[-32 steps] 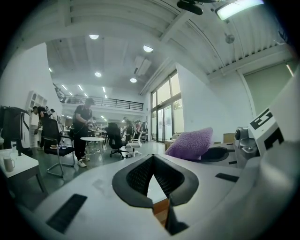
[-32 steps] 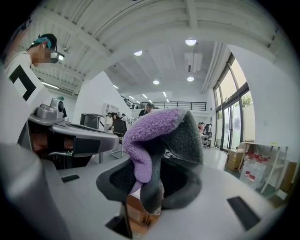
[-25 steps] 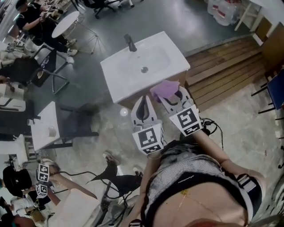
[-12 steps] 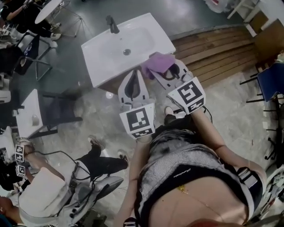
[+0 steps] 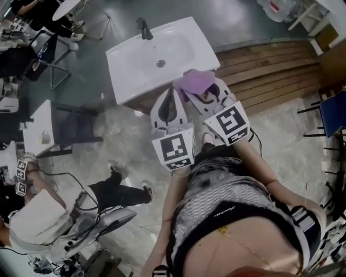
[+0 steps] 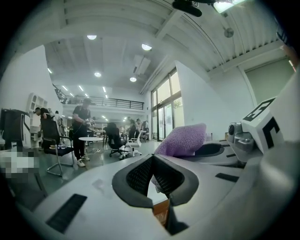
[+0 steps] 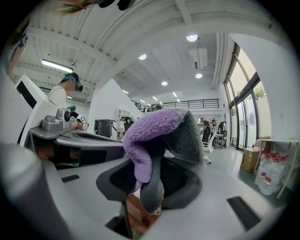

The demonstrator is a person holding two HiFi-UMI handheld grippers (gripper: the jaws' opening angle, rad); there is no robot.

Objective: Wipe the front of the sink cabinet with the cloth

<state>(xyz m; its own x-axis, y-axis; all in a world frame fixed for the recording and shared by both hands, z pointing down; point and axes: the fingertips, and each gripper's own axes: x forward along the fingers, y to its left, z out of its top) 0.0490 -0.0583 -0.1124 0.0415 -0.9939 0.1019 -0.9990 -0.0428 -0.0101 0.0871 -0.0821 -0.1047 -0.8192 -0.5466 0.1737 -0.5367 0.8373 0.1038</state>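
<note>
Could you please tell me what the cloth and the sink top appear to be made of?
The cloth: soft microfibre-like fabric, purple one face, grey the other; fuzzy matte pile shows. The sink top: probably glazed ceramic or a similar cast material; smooth, white, faintly glossy.

Noting wooden planking (image 5: 265,67) lying across the floor (image 5: 124,135) upper right. Recording a blue chair (image 5: 335,111) standing at the right edge, a white round table (image 5: 73,8) upper left, a seated person (image 5: 32,222) lower left.
</note>
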